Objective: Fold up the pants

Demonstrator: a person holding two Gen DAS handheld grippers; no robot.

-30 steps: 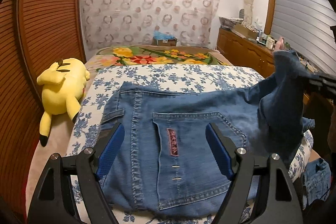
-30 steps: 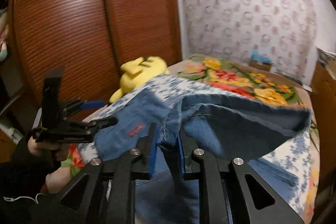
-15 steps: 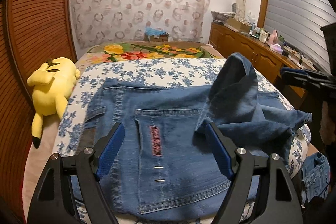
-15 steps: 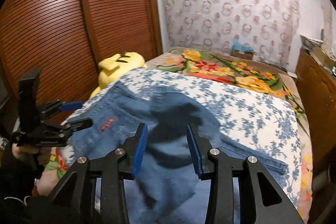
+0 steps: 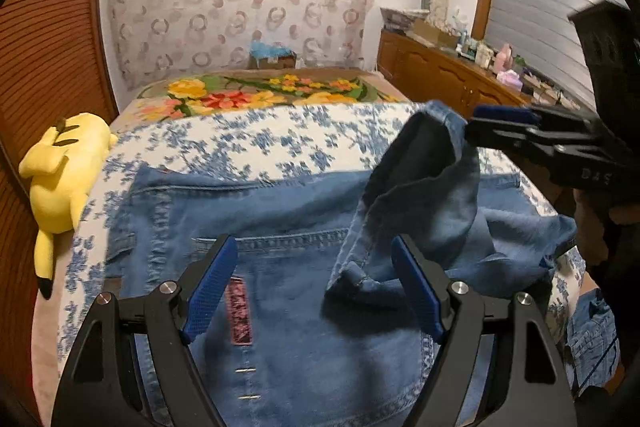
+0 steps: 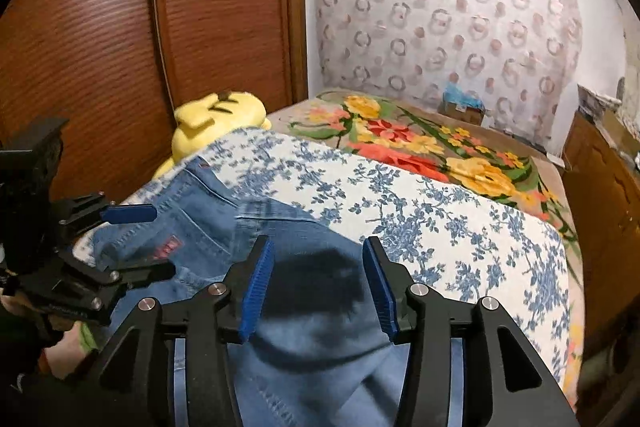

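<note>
the right gripper (image 6: 318,287) hangs with its blue-padded jaws spread apart above a bunched fold of the blue jeans (image 6: 304,307), which lie on the floral bedspread (image 6: 440,227). at left the left gripper (image 6: 136,243), jaws parted, sits over the waistband. a yellow plush toy (image 6: 216,123) lies far left beside the wooden wardrobe (image 6: 120,39).

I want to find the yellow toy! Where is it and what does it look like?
Look along the bed's left edge, against the brown slatted wardrobe door. The Pikachu plush lies there, beside the jeans. It is the only bright yellow thing, with black-tipped ears.
</note>
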